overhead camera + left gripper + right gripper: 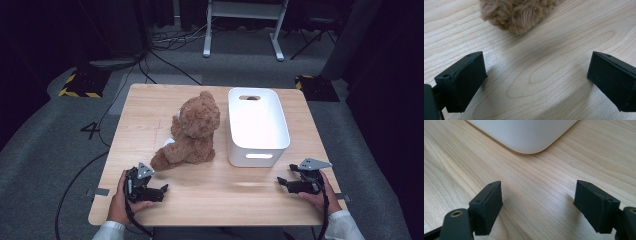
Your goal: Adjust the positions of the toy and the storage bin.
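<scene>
In the high view, the left hand-held gripper is resting on the surface near the bear, its jaws gaping wide and empty. The right hand-held gripper is lying just before the bin, also wide and empty. The white bin is sitting empty beside the bear. A painted "4" is showing on the floor.

In the left gripper view, the bear's paw is lying beyond the jaws.

In the right gripper view, the bin's corner is sitting ahead of the parted jaws.
</scene>
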